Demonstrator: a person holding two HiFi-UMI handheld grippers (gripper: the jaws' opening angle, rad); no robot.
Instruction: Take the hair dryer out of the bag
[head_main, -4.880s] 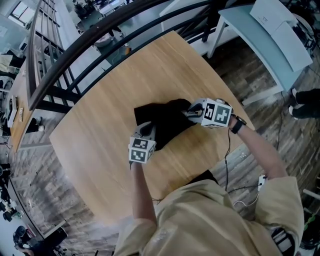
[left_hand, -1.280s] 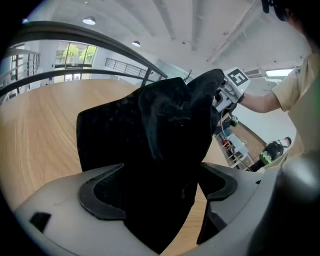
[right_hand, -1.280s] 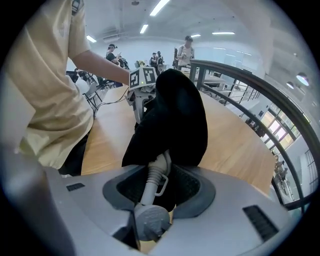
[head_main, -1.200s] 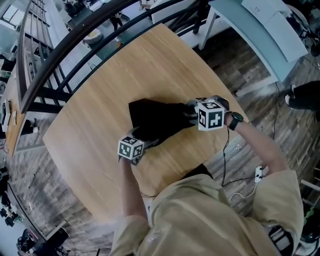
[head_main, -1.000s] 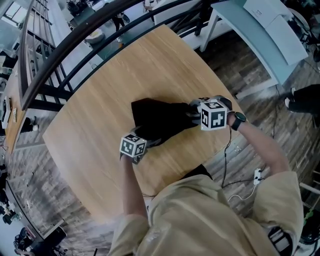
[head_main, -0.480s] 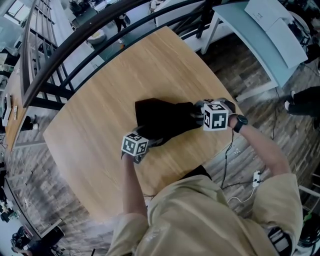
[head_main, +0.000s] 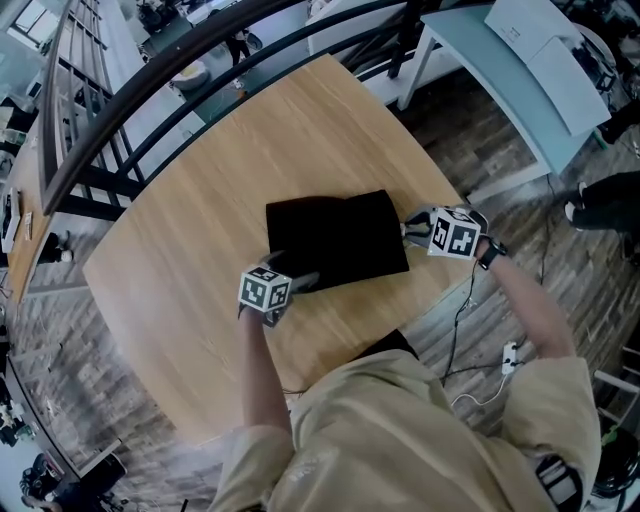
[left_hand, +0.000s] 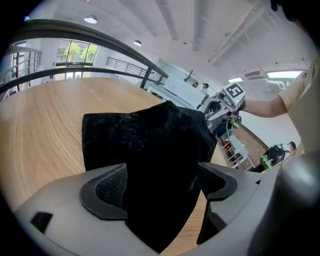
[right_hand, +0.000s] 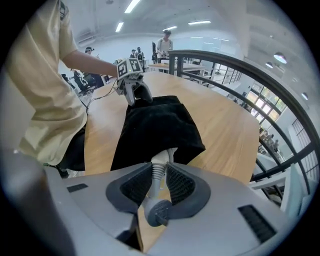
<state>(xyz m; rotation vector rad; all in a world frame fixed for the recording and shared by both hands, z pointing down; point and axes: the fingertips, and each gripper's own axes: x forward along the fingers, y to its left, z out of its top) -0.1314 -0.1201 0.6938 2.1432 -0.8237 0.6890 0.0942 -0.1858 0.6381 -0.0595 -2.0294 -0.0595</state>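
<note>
On table (head_main: 190, 190), left gripper (left_hand: 162, 186) grips one bag (head_main: 335, 240); right gripper (right_hand: 159, 186) just closed on cord (right_hand: 159, 162).

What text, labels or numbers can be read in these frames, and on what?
No readable text anywhere.
Left gripper and right gripper cubes: square black-and-white markers, no letters.
Black bag: no label visible.
Hair dryer cord in the right gripper's jaws: no print.
White sheets on the side table: any print too small to read.
</note>
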